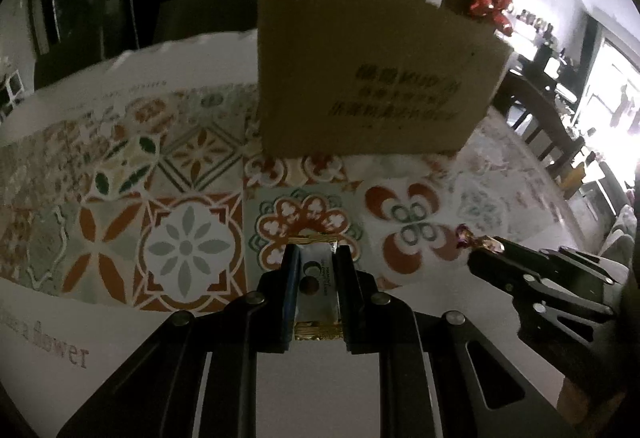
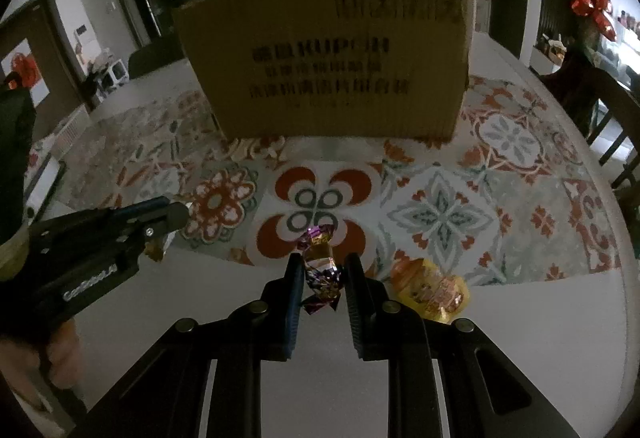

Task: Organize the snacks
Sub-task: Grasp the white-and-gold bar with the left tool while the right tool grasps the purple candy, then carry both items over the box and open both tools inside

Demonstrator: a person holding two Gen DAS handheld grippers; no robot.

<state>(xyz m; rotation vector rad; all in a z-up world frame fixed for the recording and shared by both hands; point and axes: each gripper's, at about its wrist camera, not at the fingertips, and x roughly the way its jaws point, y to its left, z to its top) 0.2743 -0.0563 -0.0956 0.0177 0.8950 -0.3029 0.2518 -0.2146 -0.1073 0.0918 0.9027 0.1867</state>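
The small white snack packet with gold crimped ends (image 1: 318, 280) is thin, light and a bit slippery. The left claw (image 1: 318, 258) is clamped on its flat middle, which looks like the best spot. The shiny purple and gold wrapped candy (image 2: 320, 262) is light and crinkly; the right claw (image 2: 322, 266) pinches its fat middle. A round yellow wrapped snack (image 2: 434, 288) lies on the counter (image 2: 540, 310) beside it. The brown cardboard box (image 2: 332, 54) stands just ahead.

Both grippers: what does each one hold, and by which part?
The left gripper holds a white snack packet by its long side edges. The right gripper holds a purple candy by its wrapped middle, both twisted ends free.
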